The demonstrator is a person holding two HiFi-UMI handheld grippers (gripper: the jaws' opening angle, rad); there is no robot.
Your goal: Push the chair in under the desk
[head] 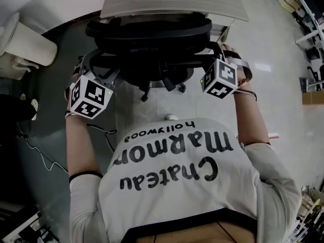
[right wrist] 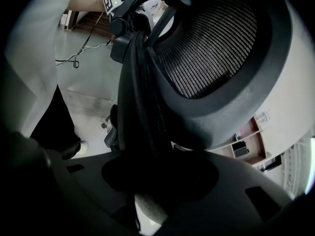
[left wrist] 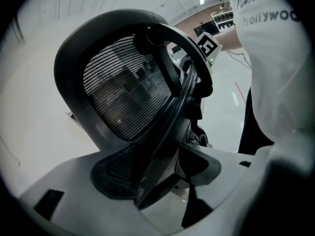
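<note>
1. Gripping the chair [head: 149,32] by its backrest frame, the left claw [left wrist: 162,181] is clamped on one side edge and the right claw [right wrist: 157,178] on the other. The mesh back rises directly ahead of each claw.
2. The tabletop [head: 172,4] lies just beyond the chair from both claws, its near edge close past the backrest top, so the chair looks largely in already.
3. Doing this well likely means driving both claws forward evenly and level, so the chair rolls straight rather than swivelling.
4. The edge to mind is the tabletop's near one. The backrest probably stops against it, so ease off as they meet.
5. Open floor lies to the outside of the right claw. A pale ribbed cylinder [head: 28,47] stands out beyond the left claw, well apart from the chair's path.
</note>
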